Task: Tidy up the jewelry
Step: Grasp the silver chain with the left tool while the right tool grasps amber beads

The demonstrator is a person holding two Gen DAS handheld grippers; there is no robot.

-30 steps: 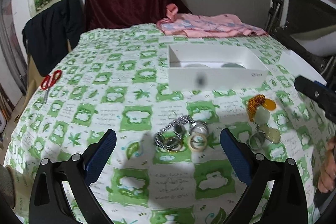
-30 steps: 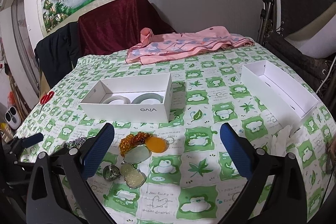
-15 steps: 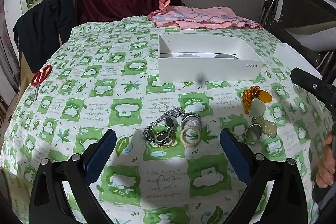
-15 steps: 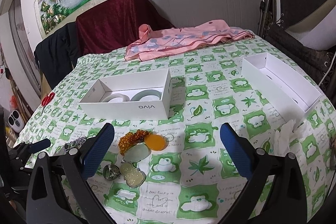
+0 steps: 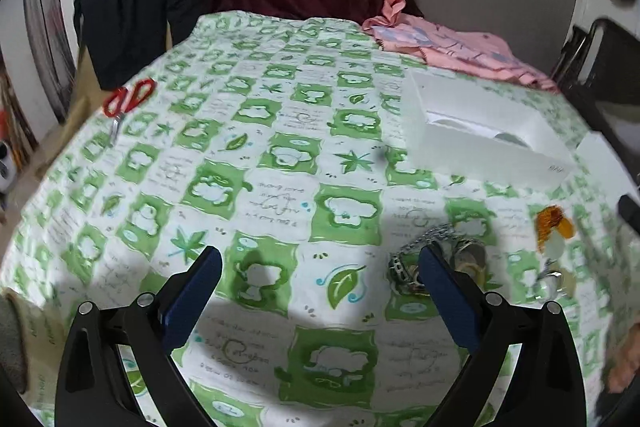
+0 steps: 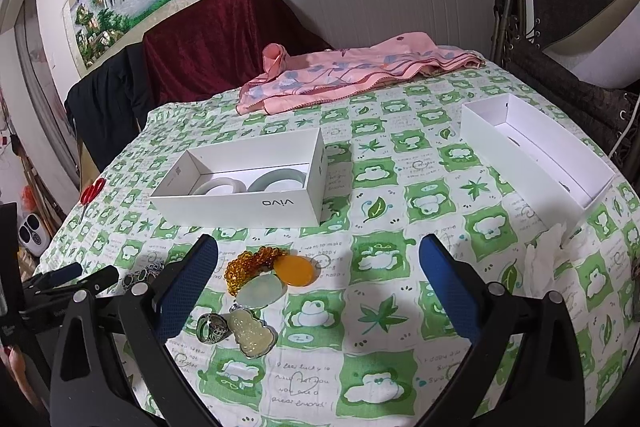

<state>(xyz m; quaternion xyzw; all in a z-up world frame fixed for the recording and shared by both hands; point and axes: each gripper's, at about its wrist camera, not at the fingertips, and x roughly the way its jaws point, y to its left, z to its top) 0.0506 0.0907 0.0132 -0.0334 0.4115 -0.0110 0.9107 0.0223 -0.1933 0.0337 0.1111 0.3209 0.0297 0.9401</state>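
Tabletop (image 6: 400,307) in green-checked cloth carries everything, with the vivo box (image 6: 248,205) as landmark: two pale bangles (image 6: 276,181) lie inside it. An open white tray (image 6: 536,155) sits well to its right. In front of the box lie the amber bead cluster (image 6: 250,263), orange disc (image 6: 294,269), jade pendants (image 6: 254,333) and a ring (image 6: 212,327). Right hand-held gripper (image 6: 318,273) and left hand-held gripper (image 5: 320,281) both stand wide, holding nothing. Best approach low, bracketing one pendant. The chain pile (image 5: 404,267) is blurred and partly hidden by a finger.
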